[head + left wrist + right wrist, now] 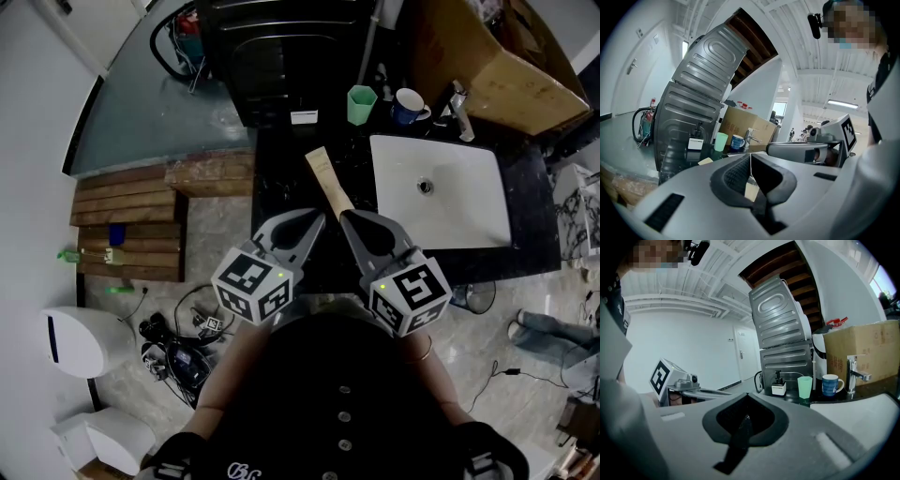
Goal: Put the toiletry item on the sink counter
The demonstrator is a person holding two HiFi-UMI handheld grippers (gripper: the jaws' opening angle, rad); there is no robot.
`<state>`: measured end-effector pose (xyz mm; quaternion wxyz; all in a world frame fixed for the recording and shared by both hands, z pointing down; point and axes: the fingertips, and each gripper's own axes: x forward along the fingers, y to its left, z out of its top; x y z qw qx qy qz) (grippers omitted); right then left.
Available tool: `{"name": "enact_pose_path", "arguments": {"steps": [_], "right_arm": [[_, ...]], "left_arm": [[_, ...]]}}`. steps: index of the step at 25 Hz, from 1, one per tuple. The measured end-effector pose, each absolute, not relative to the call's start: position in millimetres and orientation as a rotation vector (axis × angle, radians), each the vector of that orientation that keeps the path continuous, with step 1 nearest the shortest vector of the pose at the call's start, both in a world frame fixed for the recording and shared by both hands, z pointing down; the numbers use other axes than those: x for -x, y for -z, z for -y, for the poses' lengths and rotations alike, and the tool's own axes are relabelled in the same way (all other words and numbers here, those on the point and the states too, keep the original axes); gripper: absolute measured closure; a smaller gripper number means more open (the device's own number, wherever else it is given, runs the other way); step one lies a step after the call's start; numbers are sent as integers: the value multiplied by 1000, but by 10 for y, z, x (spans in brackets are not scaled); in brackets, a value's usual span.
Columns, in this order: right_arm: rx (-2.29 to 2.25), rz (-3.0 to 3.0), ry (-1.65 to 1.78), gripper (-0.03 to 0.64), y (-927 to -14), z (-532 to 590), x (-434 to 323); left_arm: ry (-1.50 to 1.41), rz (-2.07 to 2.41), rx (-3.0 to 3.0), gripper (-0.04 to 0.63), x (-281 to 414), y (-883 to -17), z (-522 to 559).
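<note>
The toiletry item is a long flat tan tube lying on the black sink counter left of the white basin. Its near end lies at the tip of my right gripper, which is shut; whether the tip touches it I cannot tell. Nothing shows between the jaws in the right gripper view. My left gripper hovers beside it over the counter's front, jaws together and empty. The tube's far end shows past the left jaws.
At the back of the counter stand a green cup, a blue mug, a faucet and a soap dispenser. A cardboard box sits behind. A wooden pallet and cables lie on the floor at left.
</note>
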<state>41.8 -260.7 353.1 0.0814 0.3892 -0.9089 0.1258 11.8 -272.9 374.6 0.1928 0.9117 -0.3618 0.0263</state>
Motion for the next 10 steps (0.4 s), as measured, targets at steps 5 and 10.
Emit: {"name": "enact_pose_path", "arguments": {"steps": [5, 10], "right_arm": [[-1168, 2713, -376, 613, -3528, 2592, -424], [-1181, 2711, -367, 614, -3515, 2586, -448]], "left_arm": [[-80, 1008, -2559, 583, -127, -3745, 2708], [-77, 1010, -2560, 583, -126, -3736, 2702]]}}
